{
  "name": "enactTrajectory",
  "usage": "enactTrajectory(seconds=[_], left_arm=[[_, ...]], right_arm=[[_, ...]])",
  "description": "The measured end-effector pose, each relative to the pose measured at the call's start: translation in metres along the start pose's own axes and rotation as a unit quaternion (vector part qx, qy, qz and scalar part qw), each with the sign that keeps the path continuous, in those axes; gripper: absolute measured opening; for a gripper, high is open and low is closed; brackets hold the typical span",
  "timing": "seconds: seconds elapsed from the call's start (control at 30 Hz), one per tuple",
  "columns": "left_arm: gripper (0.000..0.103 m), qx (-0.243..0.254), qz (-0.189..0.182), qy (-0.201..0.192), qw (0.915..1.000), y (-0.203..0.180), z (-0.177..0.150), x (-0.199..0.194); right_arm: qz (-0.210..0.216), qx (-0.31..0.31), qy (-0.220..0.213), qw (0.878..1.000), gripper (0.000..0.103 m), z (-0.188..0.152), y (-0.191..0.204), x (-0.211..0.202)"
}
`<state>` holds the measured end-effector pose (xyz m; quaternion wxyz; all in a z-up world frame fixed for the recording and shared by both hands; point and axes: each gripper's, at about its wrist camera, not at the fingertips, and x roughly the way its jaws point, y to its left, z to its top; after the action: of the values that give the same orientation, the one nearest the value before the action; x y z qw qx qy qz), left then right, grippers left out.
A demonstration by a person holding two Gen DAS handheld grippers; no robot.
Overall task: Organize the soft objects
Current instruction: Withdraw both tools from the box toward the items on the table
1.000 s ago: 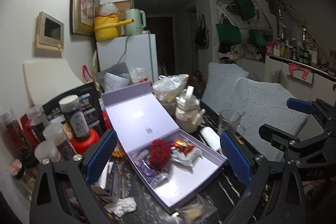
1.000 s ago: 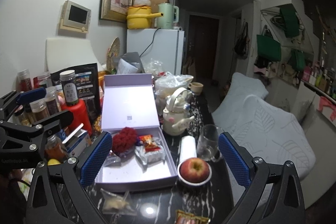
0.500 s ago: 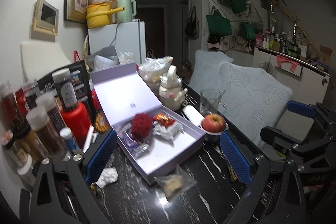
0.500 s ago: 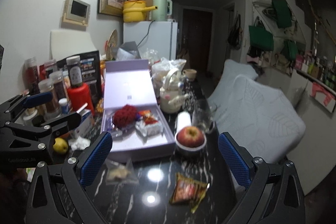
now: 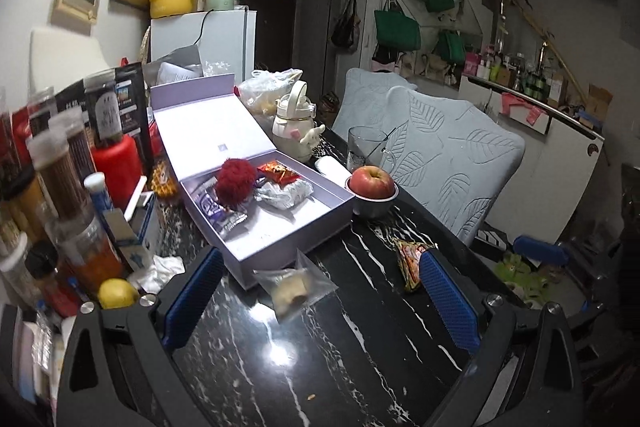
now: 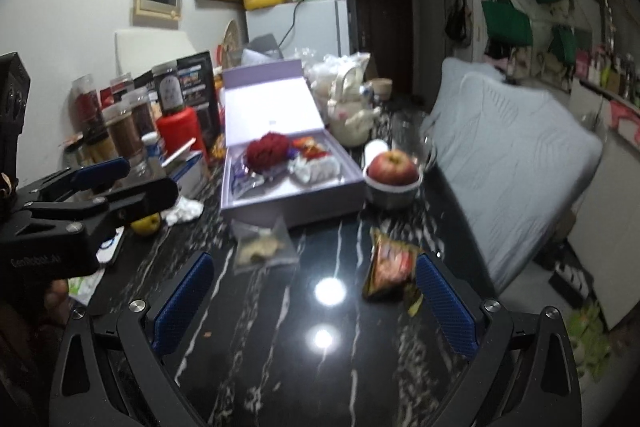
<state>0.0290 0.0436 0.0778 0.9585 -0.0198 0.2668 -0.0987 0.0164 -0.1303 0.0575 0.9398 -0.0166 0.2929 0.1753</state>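
An open lilac box [image 5: 280,227] [image 6: 296,199] lies on the black marble table. In it are a red fluffy ball [image 5: 235,181] [image 6: 267,148], a silver wrapped snack [image 5: 285,191], a red packet [image 5: 277,172] and a purple packet [image 5: 216,207]. A clear bag with a pastry [image 5: 292,287] [image 6: 262,247] and a red-orange snack packet [image 5: 410,259] [image 6: 390,261] lie on the table in front of the box. My left gripper [image 5: 320,303] is open and empty, low over the table near the clear bag. My right gripper [image 6: 314,307] is open and empty, beside the snack packet.
An apple in a metal bowl [image 5: 372,189] stands right of the box, with a glass [image 5: 366,147] and a white teapot [image 5: 298,123] behind. Jars and bottles [image 5: 68,167] crowd the left side. A lemon [image 5: 116,293] and crumpled tissue [image 5: 160,267] lie near. Padded chairs [image 5: 452,163] line the right edge.
Both grippers have pulled back from the box toward the table's near end. The clear bag and the snack packet have come into view. Both stay open and empty.
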Motion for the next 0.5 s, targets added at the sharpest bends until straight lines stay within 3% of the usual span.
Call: enactTrajectory(seconds=[0.13,0.5], left_arm=[[0.1,0.007,-0.004,0.024,0.9997,-0.004,-0.013,0.011],[0.1,-0.046,-0.008,0.077,0.9959,0.012,-0.038,0.052]], right_arm=[[-0.01,0.023,-0.002,1.0,0.102,-0.016,-0.007,0.002],[0.007,0.08,0.038,0.996,0.102,-0.042,-0.025,0.032]])
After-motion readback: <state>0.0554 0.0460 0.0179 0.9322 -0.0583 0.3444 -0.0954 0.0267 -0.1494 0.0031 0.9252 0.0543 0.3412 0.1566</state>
